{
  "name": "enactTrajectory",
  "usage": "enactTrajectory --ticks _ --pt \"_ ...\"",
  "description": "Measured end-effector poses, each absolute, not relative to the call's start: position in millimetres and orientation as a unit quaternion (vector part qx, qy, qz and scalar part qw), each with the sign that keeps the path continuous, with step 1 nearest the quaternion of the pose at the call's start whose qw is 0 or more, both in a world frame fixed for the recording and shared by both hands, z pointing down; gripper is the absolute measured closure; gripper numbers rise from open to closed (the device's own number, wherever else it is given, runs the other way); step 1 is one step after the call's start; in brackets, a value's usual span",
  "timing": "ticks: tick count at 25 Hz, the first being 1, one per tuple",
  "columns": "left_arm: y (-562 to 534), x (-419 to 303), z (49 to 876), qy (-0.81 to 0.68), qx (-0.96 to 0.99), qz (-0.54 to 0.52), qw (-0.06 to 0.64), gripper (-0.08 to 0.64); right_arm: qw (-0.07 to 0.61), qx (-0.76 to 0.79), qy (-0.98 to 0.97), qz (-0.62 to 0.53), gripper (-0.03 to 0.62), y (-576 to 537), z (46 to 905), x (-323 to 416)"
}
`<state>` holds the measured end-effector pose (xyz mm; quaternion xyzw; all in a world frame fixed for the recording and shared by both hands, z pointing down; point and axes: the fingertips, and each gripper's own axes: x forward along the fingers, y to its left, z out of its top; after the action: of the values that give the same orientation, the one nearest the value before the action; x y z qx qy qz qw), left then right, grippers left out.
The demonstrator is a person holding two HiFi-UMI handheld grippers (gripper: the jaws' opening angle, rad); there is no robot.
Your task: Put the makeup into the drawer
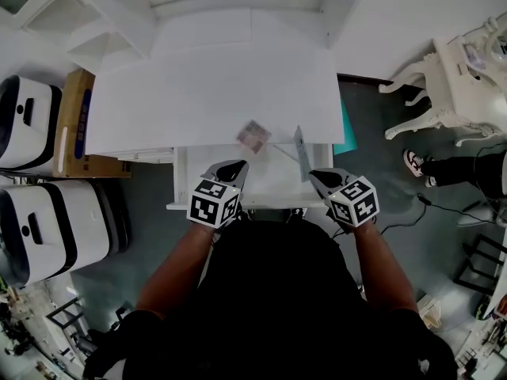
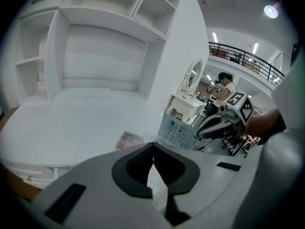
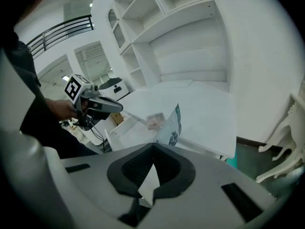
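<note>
Placing step judged in hand; legend, left to right.
- Left gripper (image 1: 231,169): jaws together, empty, over front-left of open drawer (image 1: 179,182).
- Palette (image 1: 253,135): flat on desk (image 1: 206,85), near front edge, just behind drawer.
- Right gripper (image 1: 318,179): clamped on thin packet (image 1: 302,153), upright over drawer's right side.
- Next move: lower packet, release inside.
- Room: drawer walls either side, desk edge behind, floor open at right.
</note>
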<state>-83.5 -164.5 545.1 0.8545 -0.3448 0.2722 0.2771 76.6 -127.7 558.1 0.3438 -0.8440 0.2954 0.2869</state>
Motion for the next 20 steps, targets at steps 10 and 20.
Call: enactTrajectory --ticks 10,20 --pt "-163 -98 548 -0.362 0.845 0.271 0.285 0.549 0.336 0.269 -0.861 0.271 0.565 -109 551 58" --pt "-160 -104 548 -0.375 0.837 0.27 0.291 0.549 0.398 0.224 -0.854 0.251 0.565 -107 605 32"
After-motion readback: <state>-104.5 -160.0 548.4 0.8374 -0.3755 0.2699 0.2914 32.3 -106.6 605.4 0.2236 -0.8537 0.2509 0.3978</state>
